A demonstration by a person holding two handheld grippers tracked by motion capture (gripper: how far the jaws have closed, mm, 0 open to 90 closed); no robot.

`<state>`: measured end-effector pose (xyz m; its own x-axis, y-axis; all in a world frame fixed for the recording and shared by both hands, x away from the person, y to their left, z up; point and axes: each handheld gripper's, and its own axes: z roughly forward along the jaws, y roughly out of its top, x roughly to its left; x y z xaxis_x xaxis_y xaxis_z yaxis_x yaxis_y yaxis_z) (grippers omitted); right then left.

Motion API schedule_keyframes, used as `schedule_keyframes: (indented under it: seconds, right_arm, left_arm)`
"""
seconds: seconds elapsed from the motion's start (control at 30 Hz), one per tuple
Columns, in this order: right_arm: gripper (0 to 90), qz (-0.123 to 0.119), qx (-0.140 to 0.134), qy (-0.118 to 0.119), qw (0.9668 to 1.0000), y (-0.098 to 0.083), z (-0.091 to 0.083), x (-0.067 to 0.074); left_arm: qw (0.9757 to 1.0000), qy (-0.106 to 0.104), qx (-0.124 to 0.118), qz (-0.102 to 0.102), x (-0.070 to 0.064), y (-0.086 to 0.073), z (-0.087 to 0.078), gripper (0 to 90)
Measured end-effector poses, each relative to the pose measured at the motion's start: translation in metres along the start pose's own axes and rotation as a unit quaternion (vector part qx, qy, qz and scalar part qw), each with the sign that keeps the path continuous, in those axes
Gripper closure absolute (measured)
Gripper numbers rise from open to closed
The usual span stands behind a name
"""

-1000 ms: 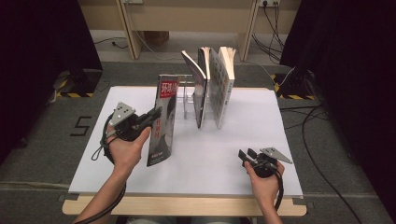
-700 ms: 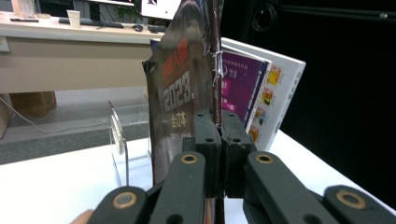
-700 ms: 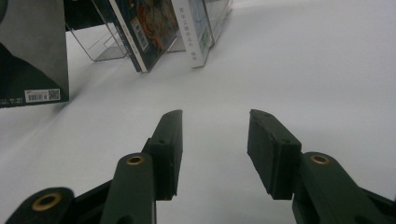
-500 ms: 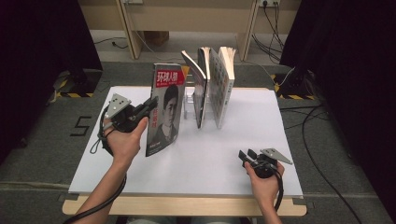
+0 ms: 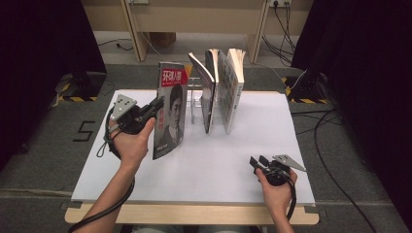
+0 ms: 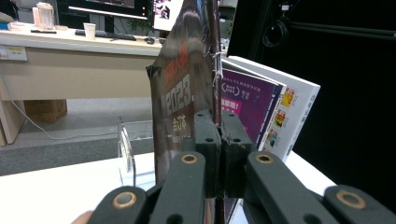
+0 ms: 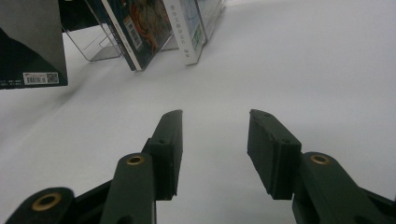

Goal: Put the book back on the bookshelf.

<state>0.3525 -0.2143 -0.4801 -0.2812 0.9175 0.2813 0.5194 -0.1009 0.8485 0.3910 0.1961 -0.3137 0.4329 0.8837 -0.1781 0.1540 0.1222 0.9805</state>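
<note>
**A:** What is in hand here?

**B:** The left tongs (image 5: 156, 108) are clamped on the edge of a thin magazine (image 5: 170, 109), holding it upright on the white worktop (image 5: 223, 160), just left of the clear plastic rack (image 5: 194, 99). The right tongs (image 5: 257, 161) rest near the front edge, jaws apart, holding nothing.

**A:** How should it go into the rack?

**B:** I'd keep it vertical and slide it beside the standing books (image 5: 221, 92). The magazine is glossy, floppy paper, so it may bow; the free tongs could steady it. The books are stiffer, lean slightly and fan open at the top.
</note>
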Motion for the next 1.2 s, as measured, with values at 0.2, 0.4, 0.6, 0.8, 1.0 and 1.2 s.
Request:
schedule_keyframes:
  seconds: [0.2, 0.4, 0.6, 0.8, 1.0, 1.2]
  right_arm:
    - [56.3, 0.003, 0.001, 0.001, 1.0000, 0.000, 0.000, 0.000]
    - [56.3, 0.004, 0.002, 0.002, 1.0000, -0.001, 0.000, 0.000]
    - [56.3, -0.001, 0.002, 0.001, 1.0000, -0.002, 0.000, -0.001]
    - [56.3, 0.004, 0.004, 0.002, 1.0000, -0.002, 0.000, -0.001]
    - [56.3, 0.002, 0.005, 0.002, 1.0000, -0.003, 0.001, 0.000]
    - [56.3, 0.004, 0.006, 0.003, 1.0000, -0.003, 0.001, -0.001]
  left_arm:
    - [1.0000, 0.003, -0.006, -0.002, 0.000, 0.003, 0.002, 87.2]
    - [0.9999, 0.004, -0.012, -0.005, 0.001, 0.006, 0.006, 87.2]
    - [0.9998, 0.006, -0.019, -0.005, 0.002, 0.008, 0.013, 87.2]
    - [0.9996, 0.011, -0.025, -0.002, 0.004, 0.012, 0.020, 87.2]
    - [0.9995, 0.012, -0.029, 0.003, 0.005, 0.014, 0.026, 87.2]
    - [0.9994, 0.019, -0.029, 0.002, 0.008, 0.015, 0.034, 87.2]
